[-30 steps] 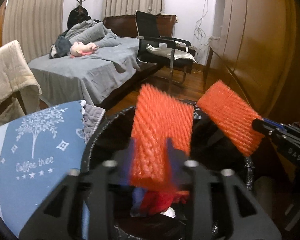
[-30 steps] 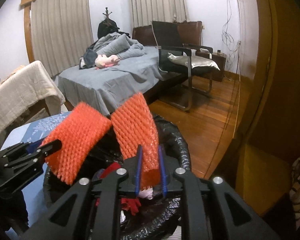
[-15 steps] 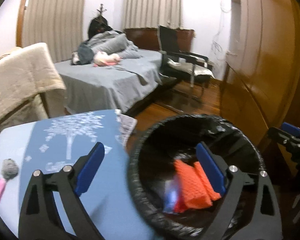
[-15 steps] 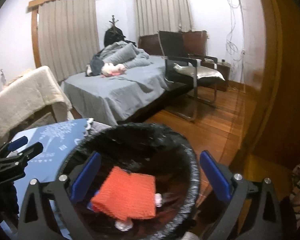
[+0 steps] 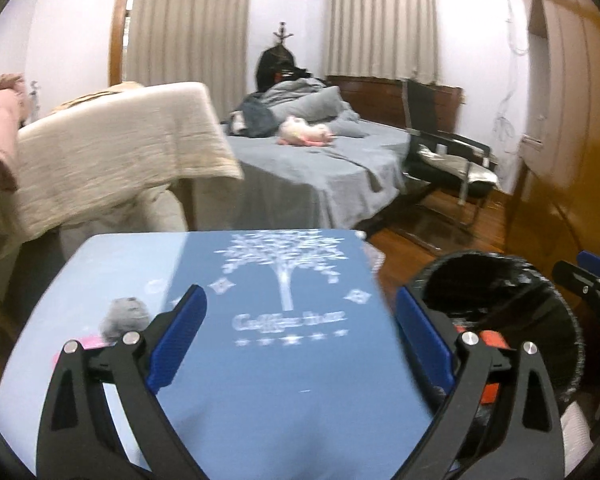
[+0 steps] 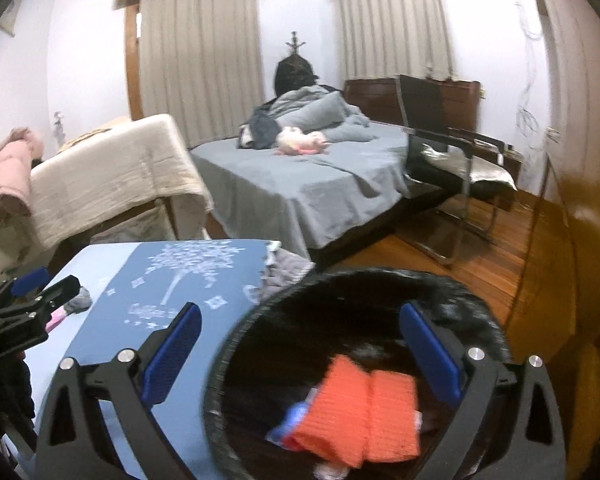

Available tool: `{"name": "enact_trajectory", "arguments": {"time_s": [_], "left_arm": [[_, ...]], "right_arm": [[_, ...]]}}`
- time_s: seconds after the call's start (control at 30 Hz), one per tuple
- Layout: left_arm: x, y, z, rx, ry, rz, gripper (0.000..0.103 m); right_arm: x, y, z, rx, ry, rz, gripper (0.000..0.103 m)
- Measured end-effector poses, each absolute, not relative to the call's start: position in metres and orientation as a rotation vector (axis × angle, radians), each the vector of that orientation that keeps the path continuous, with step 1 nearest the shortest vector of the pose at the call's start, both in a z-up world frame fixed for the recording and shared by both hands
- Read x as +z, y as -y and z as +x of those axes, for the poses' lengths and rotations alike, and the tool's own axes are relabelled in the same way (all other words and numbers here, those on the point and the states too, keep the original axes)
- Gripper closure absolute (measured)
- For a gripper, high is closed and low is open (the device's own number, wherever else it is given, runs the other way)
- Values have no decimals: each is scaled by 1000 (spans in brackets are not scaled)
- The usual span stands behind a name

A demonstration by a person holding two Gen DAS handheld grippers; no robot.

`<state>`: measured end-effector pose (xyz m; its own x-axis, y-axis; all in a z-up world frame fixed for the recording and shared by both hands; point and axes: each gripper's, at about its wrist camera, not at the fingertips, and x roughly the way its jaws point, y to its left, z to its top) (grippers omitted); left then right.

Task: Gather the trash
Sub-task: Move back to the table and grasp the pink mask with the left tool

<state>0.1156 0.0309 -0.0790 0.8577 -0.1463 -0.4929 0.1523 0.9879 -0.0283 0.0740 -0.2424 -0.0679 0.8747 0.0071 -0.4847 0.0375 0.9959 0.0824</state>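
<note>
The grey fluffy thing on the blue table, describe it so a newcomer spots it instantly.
Find the blue table with the white tree print. Near its left edge lies the grey fuzzy clump, touching a pink scrap. It is the only grey, furry item there.

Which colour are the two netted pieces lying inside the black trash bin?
Orange netted pieces, seen best in the right wrist view.

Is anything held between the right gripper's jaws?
No: the right gripper stands wide open with nothing between its jaws, and the orange foam nets lie inside the black-lined trash bin.
</note>
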Motion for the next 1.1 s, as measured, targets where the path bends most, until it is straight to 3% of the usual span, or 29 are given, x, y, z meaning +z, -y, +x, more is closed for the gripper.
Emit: {"name": "enact_trajectory", "arguments": {"time_s": [0.6, 1.1], "left_arm": [[-124, -197, 132, 136, -596, -12, 10], [-173, -264, 163, 174, -742, -122, 11]], "right_arm": [[-101, 95, 145, 184, -555, 57, 6], [-151, 26, 181, 260, -646, -41, 6]]}}
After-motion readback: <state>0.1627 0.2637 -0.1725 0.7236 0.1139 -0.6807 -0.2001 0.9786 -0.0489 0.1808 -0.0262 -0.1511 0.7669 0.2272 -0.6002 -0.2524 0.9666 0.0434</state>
